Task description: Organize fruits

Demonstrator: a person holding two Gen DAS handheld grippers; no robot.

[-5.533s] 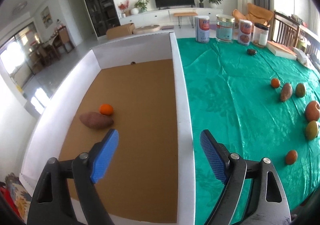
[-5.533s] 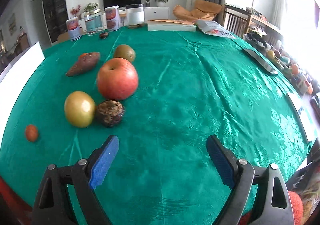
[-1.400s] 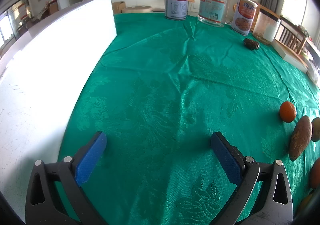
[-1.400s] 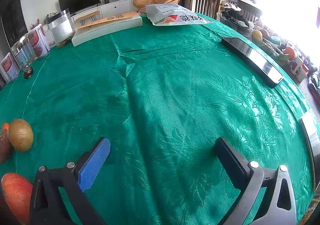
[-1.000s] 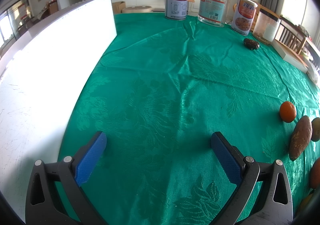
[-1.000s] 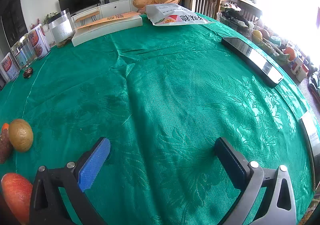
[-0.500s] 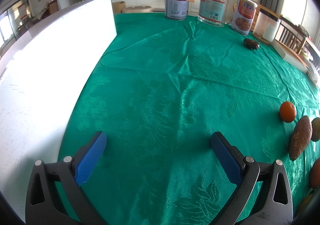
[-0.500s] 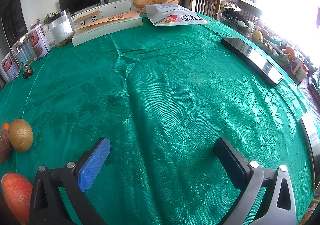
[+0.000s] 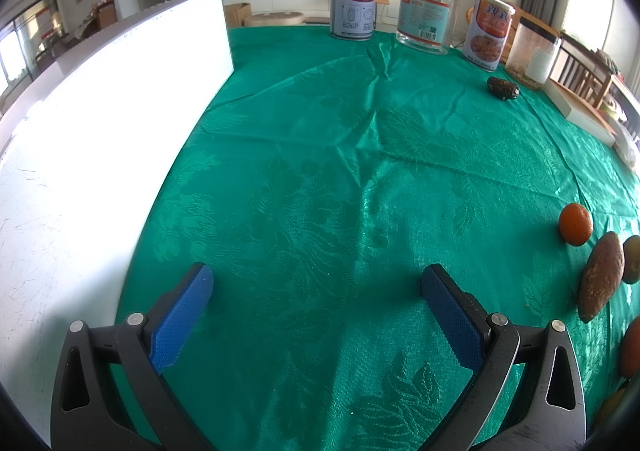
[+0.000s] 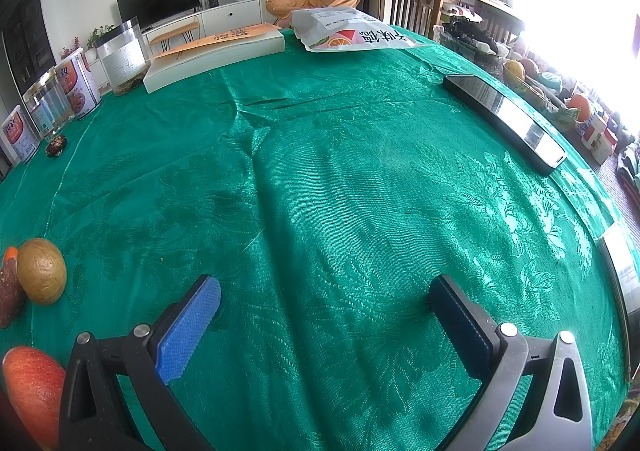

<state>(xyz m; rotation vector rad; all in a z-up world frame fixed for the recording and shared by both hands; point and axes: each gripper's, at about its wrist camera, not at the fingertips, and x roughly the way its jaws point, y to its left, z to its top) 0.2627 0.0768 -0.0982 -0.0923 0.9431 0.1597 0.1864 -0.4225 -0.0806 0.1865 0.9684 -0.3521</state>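
We hold both the left gripper [image 9: 316, 315] and the right gripper [image 10: 324, 325] spread apart and empty above the green tablecloth [image 9: 360, 179]. Most fruit looks unsorted: a small orange [image 9: 575, 224], a brown sweet potato [image 9: 600, 281] and a red apple [image 10: 34, 391] lie loose between the grippers. The white box [image 9: 100, 123] stands at the cloth's left edge; its inside is hidden, so we cannot tell its contents.

Bright daylight, blown-out window glare, fisheye-warped edges, sharp focus.
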